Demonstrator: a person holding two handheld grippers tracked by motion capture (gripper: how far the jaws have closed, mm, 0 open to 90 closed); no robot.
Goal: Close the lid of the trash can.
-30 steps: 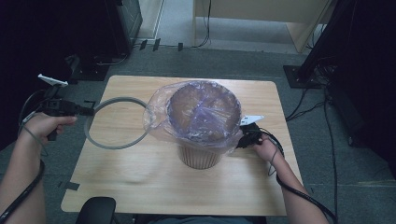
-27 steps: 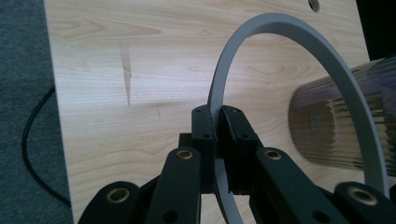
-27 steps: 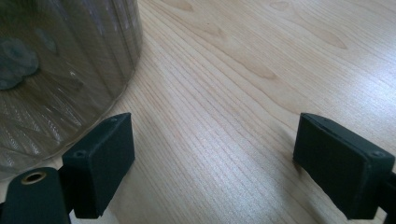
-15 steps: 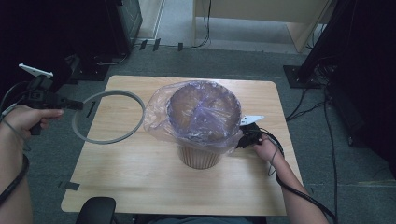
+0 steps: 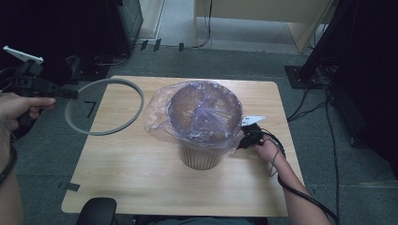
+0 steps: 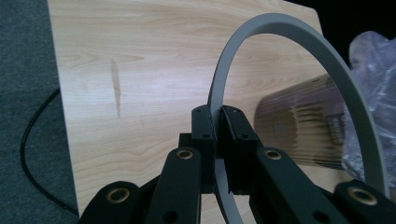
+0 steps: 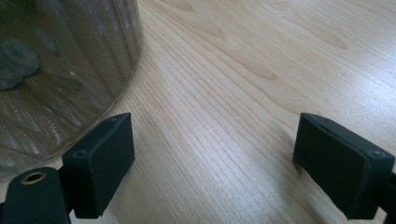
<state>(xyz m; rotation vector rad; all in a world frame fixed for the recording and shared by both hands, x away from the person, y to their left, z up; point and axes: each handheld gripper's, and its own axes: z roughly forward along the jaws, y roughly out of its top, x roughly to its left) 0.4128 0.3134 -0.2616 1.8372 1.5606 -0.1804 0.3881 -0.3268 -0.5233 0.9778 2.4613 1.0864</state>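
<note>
Grey ring, clamped by the left gripper at its left rim, lies roughly level above the desk's left edge; right gripper jaws apart.

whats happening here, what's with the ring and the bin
A person works at a light wooden table with a claw in each hand. The left claw is shut on a grey plastic ring, holding it in the air over the table's left side. A round ribbed waste bin stands mid-table, lined with a clear plastic bag draped over its rim. The right claw rests open on the table beside the bin, gripping nothing.
</note>
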